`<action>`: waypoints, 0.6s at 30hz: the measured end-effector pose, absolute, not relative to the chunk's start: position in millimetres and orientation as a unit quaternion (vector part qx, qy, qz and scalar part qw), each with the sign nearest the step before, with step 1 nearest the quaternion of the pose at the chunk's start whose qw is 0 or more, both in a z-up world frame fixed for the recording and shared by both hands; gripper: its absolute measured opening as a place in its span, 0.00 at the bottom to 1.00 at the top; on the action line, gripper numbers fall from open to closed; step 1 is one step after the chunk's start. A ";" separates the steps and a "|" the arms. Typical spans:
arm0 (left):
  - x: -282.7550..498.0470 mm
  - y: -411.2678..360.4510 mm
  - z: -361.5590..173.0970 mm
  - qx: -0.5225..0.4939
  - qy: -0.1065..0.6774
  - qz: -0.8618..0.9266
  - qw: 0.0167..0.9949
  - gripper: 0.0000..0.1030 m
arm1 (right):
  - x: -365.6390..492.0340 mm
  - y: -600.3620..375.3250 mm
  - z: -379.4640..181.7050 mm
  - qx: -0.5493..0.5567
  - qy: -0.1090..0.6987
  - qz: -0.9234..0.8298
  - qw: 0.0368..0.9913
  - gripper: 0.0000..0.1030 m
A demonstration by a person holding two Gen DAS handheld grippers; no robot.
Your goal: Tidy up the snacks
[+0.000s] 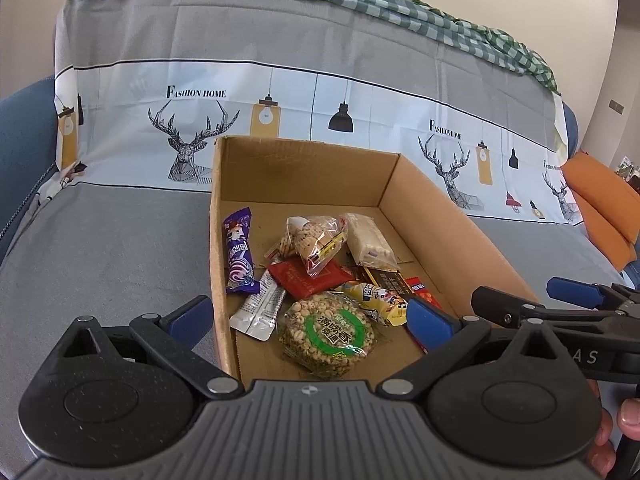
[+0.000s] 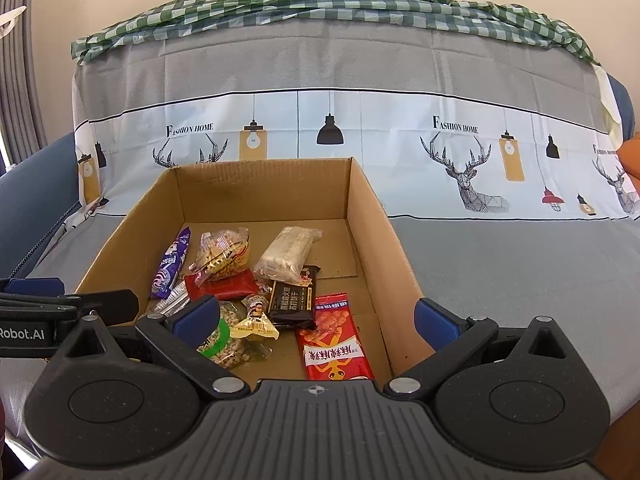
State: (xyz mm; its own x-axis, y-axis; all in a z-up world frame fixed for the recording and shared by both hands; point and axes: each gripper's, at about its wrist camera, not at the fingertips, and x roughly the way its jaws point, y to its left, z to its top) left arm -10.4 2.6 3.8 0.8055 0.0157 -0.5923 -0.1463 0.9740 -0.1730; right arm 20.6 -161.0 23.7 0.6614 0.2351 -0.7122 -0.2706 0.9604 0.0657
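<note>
Resting on a sofa draped with a grey printed cover [image 2: 480, 260], an open cardboard box [image 2: 264, 188] holds all the visible snacks on its floor. Left gripper [image 1: 308, 314]: jaws spread wide and empty, one blue pad outside the box's left wall, the other above the box interior. Right gripper [image 2: 316, 316]: jaws likewise spread wide and empty, the left pad above the snacks, the right pad just outside the box's right wall. Each gripper appears at the edge of the other's view, so the two are side by side at the near end of the box.

Contents, as seen from the right wrist: a purple wrapper [image 2: 170, 264] lies along the left wall; beside it a clear bag of small biscuits [image 2: 224, 256] rests partly on a red packet [image 2: 228, 286]. A pale wrapped bar [image 2: 286, 254] lies near the middle, overlapping the top of a black packet [image 2: 292, 300]. A red packet with yellow lettering [image 2: 336, 340] lies nearest the right front. A small yellow sachet [image 2: 256, 320] touches a round puffed-grain cake with green label [image 1: 328, 332], and a silver sachet [image 1: 260, 310] lies just left of that cake.

A green checked cloth [image 2: 340, 8] runs along the sofa back. An orange cushion [image 1: 600, 208] sits at the far right in the left wrist view.
</note>
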 end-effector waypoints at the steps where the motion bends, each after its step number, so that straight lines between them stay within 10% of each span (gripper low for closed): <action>1: -10.3 2.4 4.0 -0.107 0.309 0.042 0.944 1.00 | 20.4 -161.0 23.9 -0.022 0.387 0.138 0.911 0.99; 18: -10.2 1.3 3.5 -0.106 0.309 0.042 0.944 1.00 | 20.1 -161.7 23.8 -0.021 0.388 0.136 0.911 0.99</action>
State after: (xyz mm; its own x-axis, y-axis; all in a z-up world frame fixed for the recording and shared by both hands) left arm -10.2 1.3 3.5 0.8061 0.0139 -0.5916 -0.1452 0.9738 -0.1750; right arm 20.1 -161.7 23.8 0.6615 0.2323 -0.7131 -0.2649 0.9619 0.0676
